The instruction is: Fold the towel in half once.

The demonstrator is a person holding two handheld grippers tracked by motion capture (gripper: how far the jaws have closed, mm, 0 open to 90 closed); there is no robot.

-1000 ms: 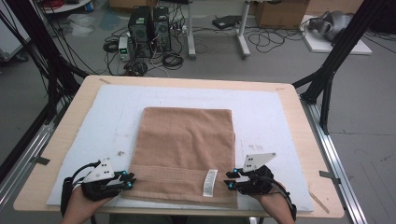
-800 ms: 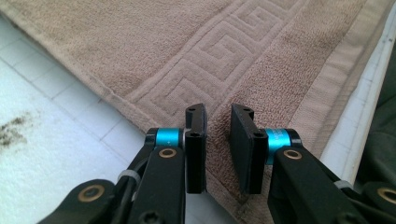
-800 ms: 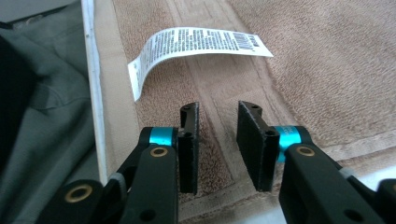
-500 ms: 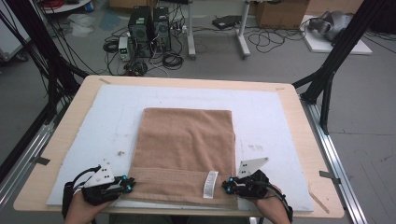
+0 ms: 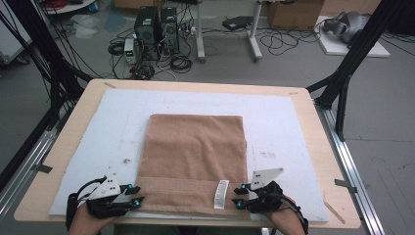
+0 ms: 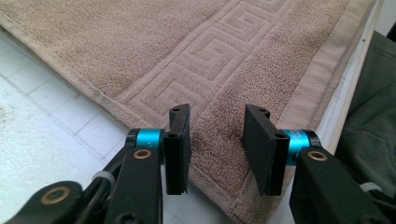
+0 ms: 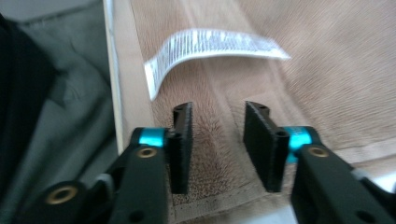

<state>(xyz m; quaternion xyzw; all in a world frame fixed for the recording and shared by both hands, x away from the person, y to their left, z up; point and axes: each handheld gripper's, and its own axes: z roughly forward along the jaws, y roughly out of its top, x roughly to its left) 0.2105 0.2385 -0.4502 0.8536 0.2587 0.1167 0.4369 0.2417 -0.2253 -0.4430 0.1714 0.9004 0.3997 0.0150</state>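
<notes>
I have both tools down at the near edge of the brown towel [image 5: 195, 161], which lies flat on the white mat [image 5: 88, 147] in the middle of the table [image 5: 313, 142], its near hem close to the table's front edge. My left gripper [image 5: 135, 195] sits at the near-left corner and my right gripper [image 5: 239, 196] at the near-right corner, just beside the white care label [image 5: 221, 193] that curls up off the hem. In the left gripper view my jaws stand apart over the patterned border of the towel [image 6: 224, 60], the corner lying beneath and between them; nothing is pinched yet. The right gripper view is a little blurred, but I can make out the same there: jaws spread, the towel's hem [image 7: 215, 135] running under the gap, the label [image 7: 210, 46] just ahead of them. So I judge this to be the step of taking hold of the two near corners, most likely to start a fold away from me. Next I need to press both tools lower so one jaw slips under the cloth, then close on each corner together. The right side wants care, I think, so that I catch the hem and not merely the loose label.
</notes>
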